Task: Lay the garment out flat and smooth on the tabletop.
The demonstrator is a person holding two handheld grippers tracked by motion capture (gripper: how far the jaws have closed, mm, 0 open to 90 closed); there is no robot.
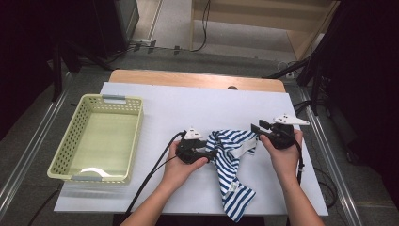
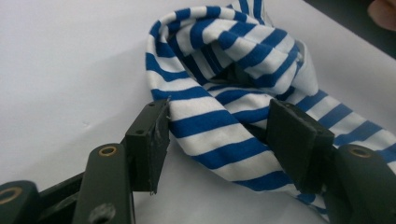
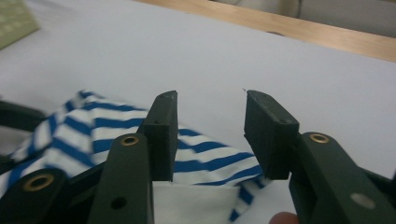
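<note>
Both grippers sit at the striped cloth on the table: left gripper spread around a fold, right gripper spread apart, cloth below.

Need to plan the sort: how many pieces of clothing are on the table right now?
1: a blue-and-white striped garment, crumpled on the white table cover between both hands. The basket at left looks empty; a piece could be hidden in the folds.

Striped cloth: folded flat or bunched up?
Bunched. The striped cloth lies crumpled and twisted on the white table, with one end trailing toward the near edge; the left gripper view shows it rolled into loose loops.
</note>
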